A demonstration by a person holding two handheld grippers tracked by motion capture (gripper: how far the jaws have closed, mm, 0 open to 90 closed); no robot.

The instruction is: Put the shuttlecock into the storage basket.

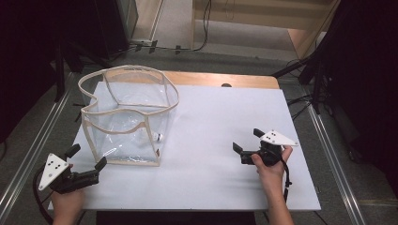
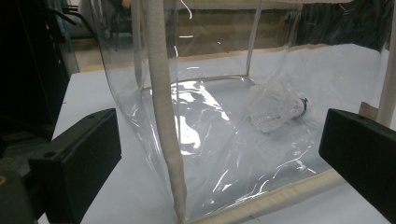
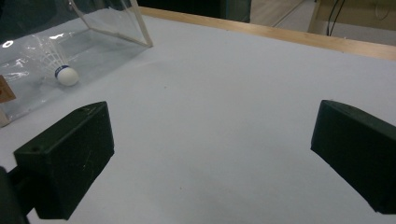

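Observation:
A clear plastic bag (image 1: 126, 117) with beige trim stands open-topped on the left of the white table (image 1: 225, 112). A white shuttlecock (image 1: 157, 137) lies on its side inside, near the bag's right wall. In the left gripper view the shuttlecock (image 2: 278, 106) shows through the clear wall, behind a beige corner seam (image 2: 163, 116). My left gripper (image 1: 87, 157) is open just outside the bag's front left corner, holding nothing. My right gripper (image 1: 248, 140) is open over bare table to the right, facing the bag. The right gripper view has the shuttlecock (image 3: 58, 65) at far left, cork toward me.
A wooden strip (image 1: 220, 78) runs along the table's far edge. Metal rails (image 1: 328, 150) flank both sides of the table, with dark stands and cables on the floor beyond. Bare white surface lies between the bag and the right gripper.

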